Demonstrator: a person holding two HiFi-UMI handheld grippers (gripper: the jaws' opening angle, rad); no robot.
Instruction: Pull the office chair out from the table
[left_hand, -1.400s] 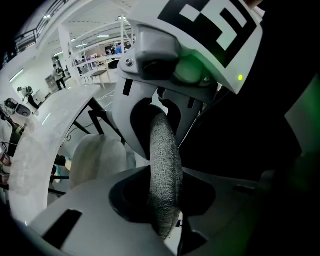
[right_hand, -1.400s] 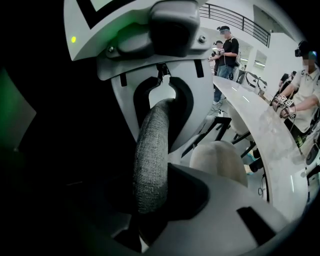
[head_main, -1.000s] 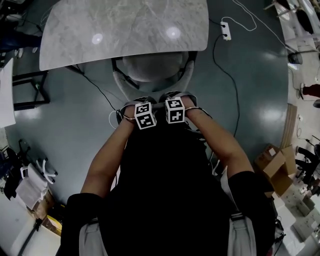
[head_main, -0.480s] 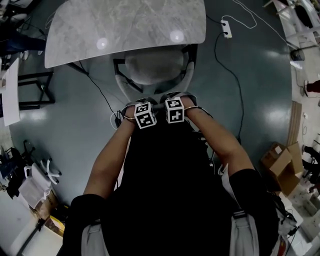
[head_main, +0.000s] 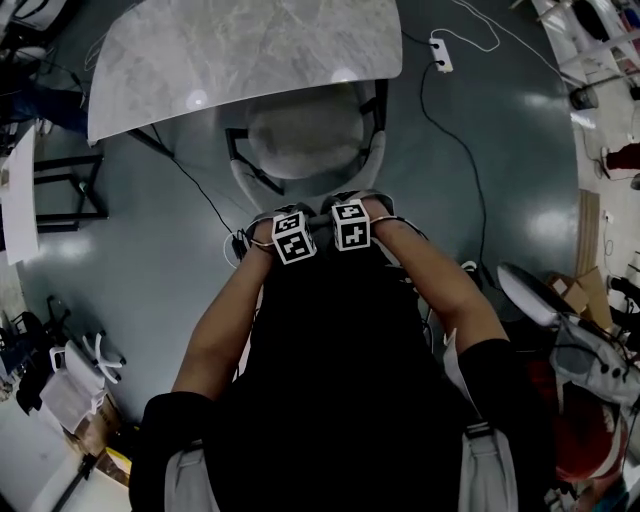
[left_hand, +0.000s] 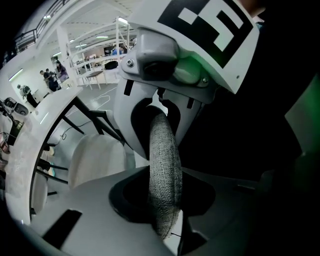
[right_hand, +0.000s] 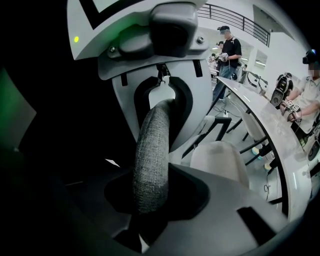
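Left gripper (left_hand: 162, 200) and right gripper (right_hand: 150, 200) each pinch the fabric backrest top of the office chair (head_main: 305, 140); seat mostly out on the near side of the marble table (head_main: 240, 50), far rim at its edge; pull looks mostly done.

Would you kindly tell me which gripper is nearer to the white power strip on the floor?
Right. The right gripper grips the office chair by its backrest edge on the side toward the power strip; the left gripper grips the same edge beside it, farther off.
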